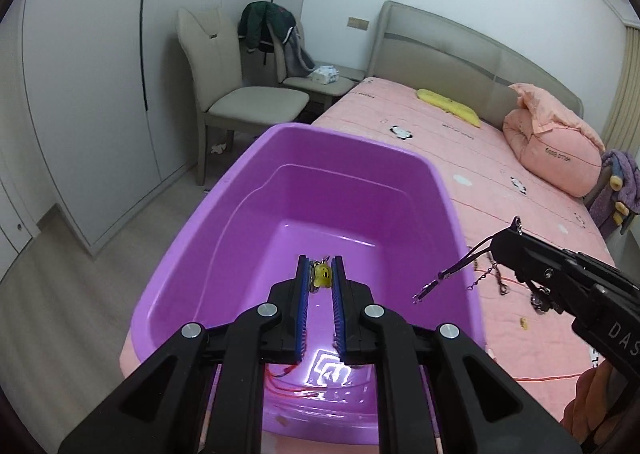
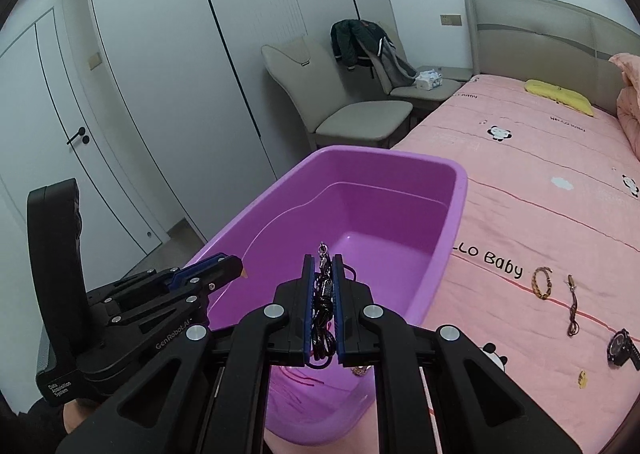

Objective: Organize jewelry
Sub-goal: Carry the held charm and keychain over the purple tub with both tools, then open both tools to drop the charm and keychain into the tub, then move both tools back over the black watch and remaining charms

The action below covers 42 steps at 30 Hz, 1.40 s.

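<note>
Left gripper, nearly closed, pinches a small yellow charm at its fingertips, directly above the purple tub ahead. Right gripper, fully closed, clamps a bundle of black cords whose loose ends dangle below. Both items look light and limp; gripping them bunched mid-length likely prevents slipping.
</note>
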### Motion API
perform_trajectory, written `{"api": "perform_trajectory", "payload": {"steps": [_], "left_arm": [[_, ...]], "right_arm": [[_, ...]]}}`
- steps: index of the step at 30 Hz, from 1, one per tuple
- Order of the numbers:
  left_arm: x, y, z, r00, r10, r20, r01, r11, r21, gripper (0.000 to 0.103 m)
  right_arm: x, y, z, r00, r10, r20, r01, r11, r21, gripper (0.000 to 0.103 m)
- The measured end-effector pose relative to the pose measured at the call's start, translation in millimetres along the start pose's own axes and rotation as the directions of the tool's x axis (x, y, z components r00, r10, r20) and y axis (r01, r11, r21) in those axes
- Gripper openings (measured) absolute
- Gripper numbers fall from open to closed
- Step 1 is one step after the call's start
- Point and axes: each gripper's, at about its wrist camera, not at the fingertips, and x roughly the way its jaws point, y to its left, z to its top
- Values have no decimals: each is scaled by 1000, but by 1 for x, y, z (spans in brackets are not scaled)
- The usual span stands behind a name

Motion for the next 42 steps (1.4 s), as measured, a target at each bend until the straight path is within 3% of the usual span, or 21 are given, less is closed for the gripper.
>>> {"api": "perform_trajectory", "payload": {"steps": [12,14,15,16,17,21,30,34,42], "left_arm": [[33,22,-9,991,51,-125,-57,997,-45,13],[34,25,-9,990,62,-127,-68,997,-46,25],[34,26,-9,989,79,-124,-85,995,-43,45],[33,26,-9,988,98,-118,-104,994,-42,66],[30,27,-9,988,115,-102,-120,992,-47,72],[22,30,-7,985,150,-84,-155,986,-60,85],[9,32,-11,980,178,-86,-186,977,-101,96],[-1,26,-13,979,189,-81,-196,977,-90,97],[-19,10,-18,981,181,-66,-187,978,-90,97]], "right_arm": [[56,0,-5,987,-37,-154,38,999,2,9],[57,0,-6,986,-54,-158,54,999,-6,13],[58,-1,-5,986,-60,-155,59,998,-9,16],[57,-1,-5,987,-66,-148,65,998,-11,26],[55,-2,-4,988,-70,-138,69,998,-11,32],[47,-7,-5,989,-84,-119,84,996,-7,37],[27,-13,-8,992,-83,-94,83,997,-1,53],[2,-14,-17,994,-99,-44,99,995,-11,63],[-40,-30,-40,994,-103,-36,104,994,25,70]]}}
